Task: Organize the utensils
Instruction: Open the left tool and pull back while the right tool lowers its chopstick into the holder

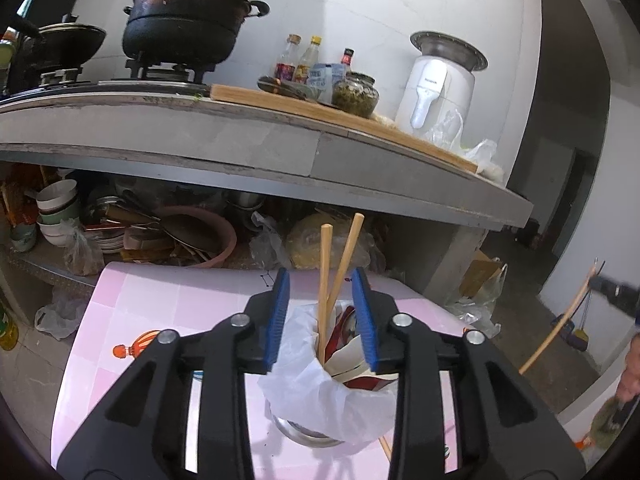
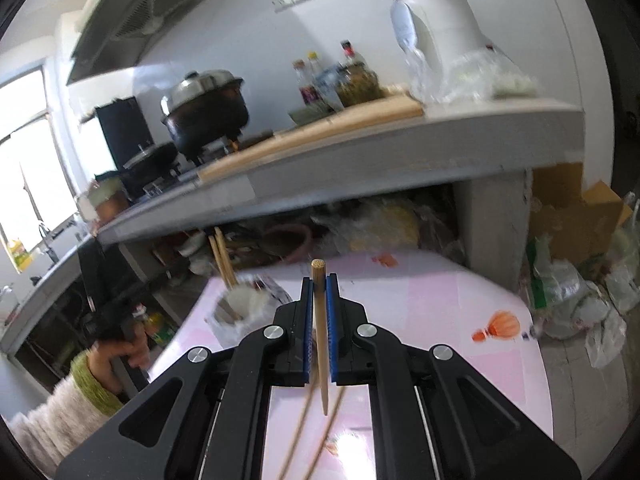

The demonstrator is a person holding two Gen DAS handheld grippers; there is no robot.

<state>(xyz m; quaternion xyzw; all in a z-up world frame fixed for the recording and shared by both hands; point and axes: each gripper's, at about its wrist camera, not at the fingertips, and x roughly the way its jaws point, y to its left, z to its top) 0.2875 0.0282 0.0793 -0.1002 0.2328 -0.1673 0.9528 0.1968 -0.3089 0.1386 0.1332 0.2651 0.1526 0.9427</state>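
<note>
Pink-tiled surface (image 1: 132, 300) sits below a cluttered kitchen counter. At its centre, a bag-lined holder (image 1: 320, 392) already takes two chopsticks (image 1: 324, 280); the left gripper (image 1: 324, 320) brackets them, jaws partly apart, gripping nothing. The right gripper (image 2: 320, 320) pinches a single chopstick (image 2: 319, 320) upright. Next, I judge, it travels toward 10 o'clock to the holder; open room lies between, with the surface's edge near.

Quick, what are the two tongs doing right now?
Left tongs: open, holding nothing; two chopsticks in the cup stand between them.
Right tongs: closed on one chopstick.
</note>
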